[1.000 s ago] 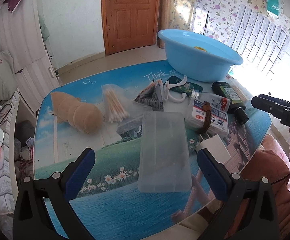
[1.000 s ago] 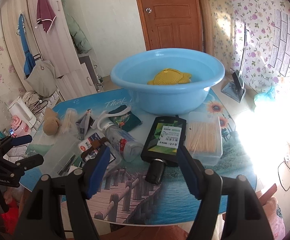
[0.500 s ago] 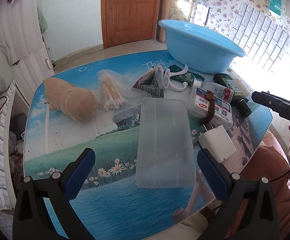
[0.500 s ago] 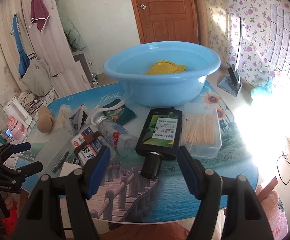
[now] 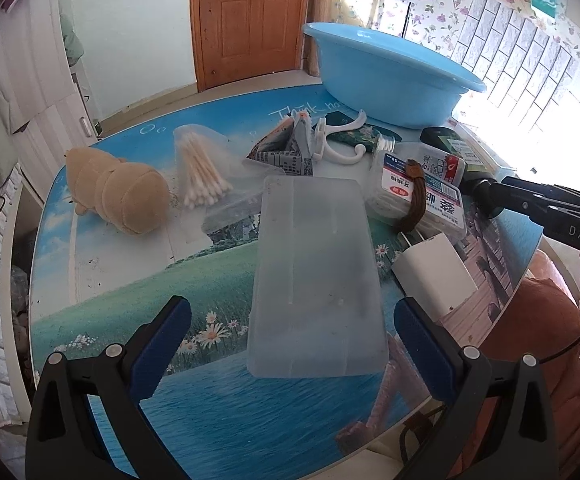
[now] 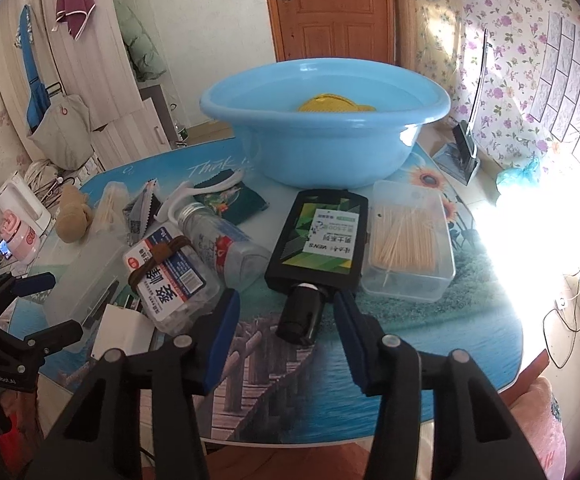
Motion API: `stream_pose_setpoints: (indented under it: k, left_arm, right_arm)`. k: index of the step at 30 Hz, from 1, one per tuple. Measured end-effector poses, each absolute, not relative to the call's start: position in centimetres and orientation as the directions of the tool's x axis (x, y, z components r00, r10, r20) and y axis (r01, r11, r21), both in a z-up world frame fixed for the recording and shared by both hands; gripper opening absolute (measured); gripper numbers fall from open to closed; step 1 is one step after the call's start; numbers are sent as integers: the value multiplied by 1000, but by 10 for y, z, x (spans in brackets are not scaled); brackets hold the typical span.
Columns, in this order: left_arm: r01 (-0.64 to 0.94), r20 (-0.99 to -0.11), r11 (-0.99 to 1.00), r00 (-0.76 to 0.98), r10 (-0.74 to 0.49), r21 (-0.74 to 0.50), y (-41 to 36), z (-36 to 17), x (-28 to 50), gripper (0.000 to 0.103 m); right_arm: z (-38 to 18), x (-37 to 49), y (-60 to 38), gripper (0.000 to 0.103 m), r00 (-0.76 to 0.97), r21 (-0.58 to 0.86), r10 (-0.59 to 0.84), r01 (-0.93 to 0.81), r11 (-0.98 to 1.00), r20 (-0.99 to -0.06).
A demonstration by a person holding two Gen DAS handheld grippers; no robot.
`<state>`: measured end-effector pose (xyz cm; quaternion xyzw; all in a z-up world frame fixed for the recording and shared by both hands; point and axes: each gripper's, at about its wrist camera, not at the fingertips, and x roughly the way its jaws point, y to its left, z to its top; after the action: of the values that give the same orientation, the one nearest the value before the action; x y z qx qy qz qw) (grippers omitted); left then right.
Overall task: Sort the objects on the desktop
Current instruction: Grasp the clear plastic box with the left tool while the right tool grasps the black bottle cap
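My right gripper hovers low at the table's near edge, and its jaws are closing. The cap of a black flat bottle lies between them; the blue pads are not pressing on it. A clear box of toothpicks lies to the right of the bottle, and a clear plastic bottle and a labelled tub with a brown band to its left. My left gripper stands open over the near end of a frosted plastic box, holding nothing. A blue basin with a yellow item sits at the back.
A tan plush toy, a bag of cotton swabs, a folded packet, a white hook and a white charger crowd the table. A person's orange sleeve is at the right edge.
The right gripper's jaws have narrowed around the black bottle's cap and it has moved a little closer. The left gripper stays open and has edged nearer the frosted box.
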<state>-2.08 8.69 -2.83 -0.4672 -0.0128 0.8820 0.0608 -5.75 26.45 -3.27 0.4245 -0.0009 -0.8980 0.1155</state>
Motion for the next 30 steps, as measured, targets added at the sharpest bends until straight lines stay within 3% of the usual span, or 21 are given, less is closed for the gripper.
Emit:
stream_pose_setpoints:
  k: [5, 7, 9, 30]
  left_arm:
    - [-106, -832, -992, -542, 121, -75, 90, -33, -21, 69]
    - [-108, -831, -992, -544, 116, -67, 90, -33, -21, 62]
    - [-105, -832, -992, -542, 118, -72, 90, -33, -21, 62]
    - [-93, -831, -994, -546, 103, -62, 85, -32, -24, 62]
  right_arm:
    - [-41, -60, 266, 36, -595, 86, -190, 200, -976, -781]
    - [-43, -61, 267, 32, -595, 74, -180, 199, -977, -783]
    - [-42, -60, 269, 24, -597, 70, -181, 204, -977, -782]
    - [-34, -11, 291, 22, -562, 106, -259, 291, -951, -786]
